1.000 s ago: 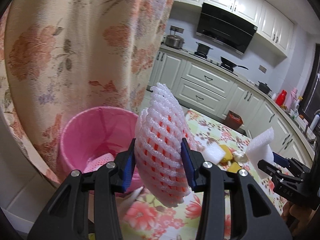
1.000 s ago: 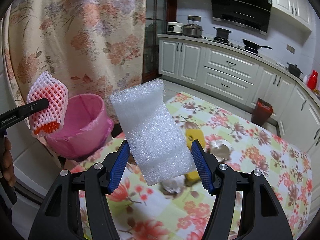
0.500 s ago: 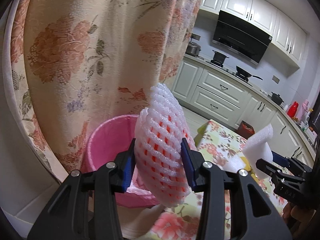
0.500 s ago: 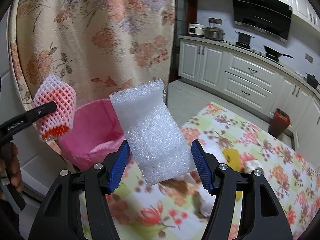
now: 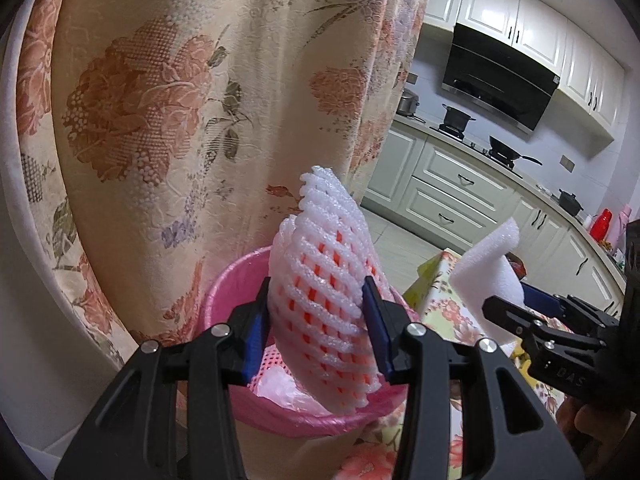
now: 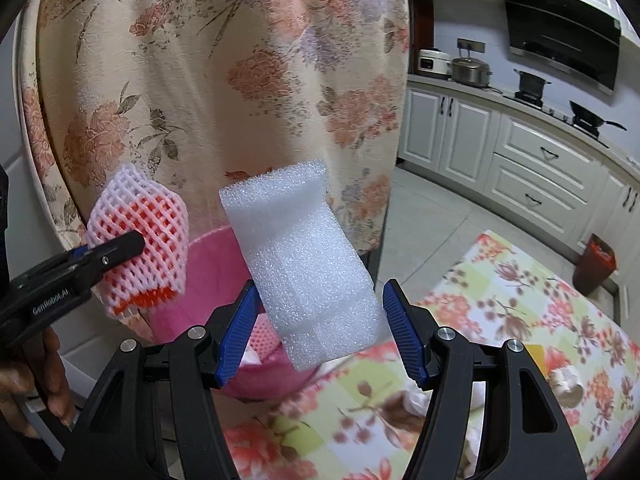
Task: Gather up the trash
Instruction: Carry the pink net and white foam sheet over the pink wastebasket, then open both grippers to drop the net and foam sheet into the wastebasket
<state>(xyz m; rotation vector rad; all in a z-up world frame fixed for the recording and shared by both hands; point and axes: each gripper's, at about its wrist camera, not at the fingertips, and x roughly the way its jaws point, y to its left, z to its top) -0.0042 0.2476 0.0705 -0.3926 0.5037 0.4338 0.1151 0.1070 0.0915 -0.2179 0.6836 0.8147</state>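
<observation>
My left gripper [image 5: 320, 328] is shut on a white and orange foam fruit net [image 5: 324, 300] and holds it over the near rim of the pink-lined trash bin [image 5: 236, 276]. The same net [image 6: 140, 236] and the left gripper show at the left of the right wrist view. My right gripper [image 6: 320, 332] is shut on a white foam block [image 6: 304, 264], held above and just right of the bin [image 6: 208, 276]. The block [image 5: 488, 276] also shows at the right of the left wrist view. Some pink netting and plastic lie inside the bin.
A floral curtain [image 5: 180, 100] hangs right behind the bin. The table with a floral cloth [image 6: 500, 320] lies to the right, with small bits of trash [image 6: 568, 384] on it. Kitchen cabinets [image 6: 540, 152] and a small red bin [image 6: 596, 264] stand beyond.
Both grippers have moved left, away from the table and toward the bin, each still holding its piece. The bin now sits directly under the left gripper.
</observation>
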